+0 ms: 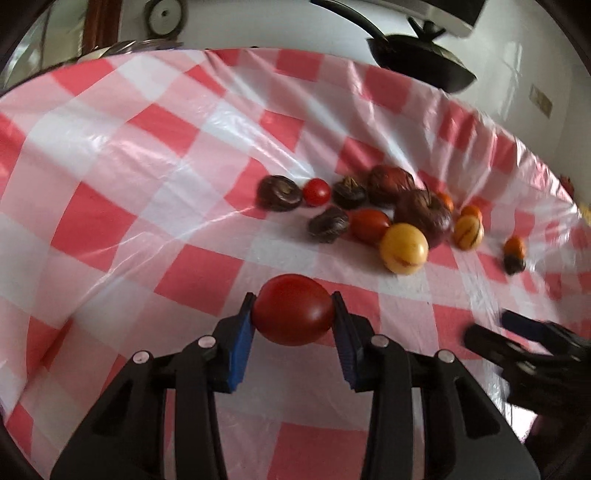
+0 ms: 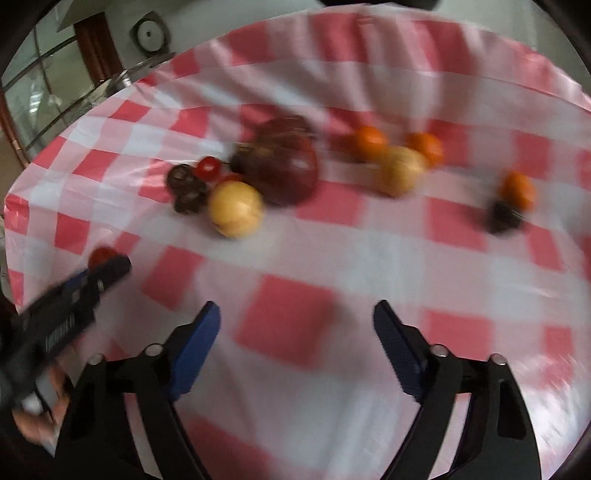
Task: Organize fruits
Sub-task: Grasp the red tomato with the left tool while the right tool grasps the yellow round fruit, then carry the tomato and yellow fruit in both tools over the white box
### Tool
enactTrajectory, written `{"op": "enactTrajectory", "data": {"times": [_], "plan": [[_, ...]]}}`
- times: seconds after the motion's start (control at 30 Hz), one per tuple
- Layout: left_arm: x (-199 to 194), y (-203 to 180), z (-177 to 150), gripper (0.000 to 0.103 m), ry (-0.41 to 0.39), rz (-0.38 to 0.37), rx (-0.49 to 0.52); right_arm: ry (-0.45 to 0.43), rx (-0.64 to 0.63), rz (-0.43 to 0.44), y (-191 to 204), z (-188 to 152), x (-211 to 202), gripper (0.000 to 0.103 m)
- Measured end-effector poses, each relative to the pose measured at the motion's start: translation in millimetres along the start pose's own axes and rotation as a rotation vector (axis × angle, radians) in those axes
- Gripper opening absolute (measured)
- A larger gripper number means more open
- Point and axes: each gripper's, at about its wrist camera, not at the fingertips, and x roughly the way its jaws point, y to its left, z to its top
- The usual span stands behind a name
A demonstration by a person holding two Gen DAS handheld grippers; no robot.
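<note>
My left gripper (image 1: 293, 308) is shut on a red tomato (image 1: 291, 314), its blue pads pressing both sides, above the red-and-white checked cloth (image 1: 110, 184). Beyond it lies a heap of fruit: dark wrinkled fruits (image 1: 279, 192), a small red tomato (image 1: 316, 191), a yellow fruit (image 1: 403, 248) and small orange ones (image 1: 514, 246). In the blurred right wrist view my right gripper (image 2: 295, 325) is open over bare cloth with nothing between its fingers. The same heap lies ahead of it, with a large dark red fruit (image 2: 284, 166) and a yellow fruit (image 2: 235, 208). The left gripper (image 2: 99, 271) shows at the left, holding the tomato.
A black pan (image 1: 417, 59) with a lid sits beyond the table's far edge. A round gauge (image 1: 164, 16) hangs on the wall at the back. The cloth's edge (image 1: 535, 173) drops off at the right. A person's hand (image 2: 40, 417) shows at the lower left of the right wrist view.
</note>
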Motion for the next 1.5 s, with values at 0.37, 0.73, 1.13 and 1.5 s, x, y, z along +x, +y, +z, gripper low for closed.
{"op": "enactTrajectory", "data": {"times": [0.37,0.73,1.13,1.5], "plan": [[11.5,14.4,-0.4,0.04,0.04,-0.04,-0.078,0.009,0.024,-0.006,38.6,58.0,63.7,0.063],[20.1,20.4,-0.6,0.04,0.076,-0.077,-0.12,-0.045,0.08,-0.019,20.8,32.2,34.3,0.044],[7.4,3.5,-8.1,0.04,0.098,-0.047,-0.109,-0.072,0.246,0.02,-24.4,-42.0,-34.4,0.044],[-87.7,-39.7,-80.6,0.04,0.053,0.011,0.06,-0.086,0.276,0.039,-41.1,-108.8,-88.3,0.044]]}}
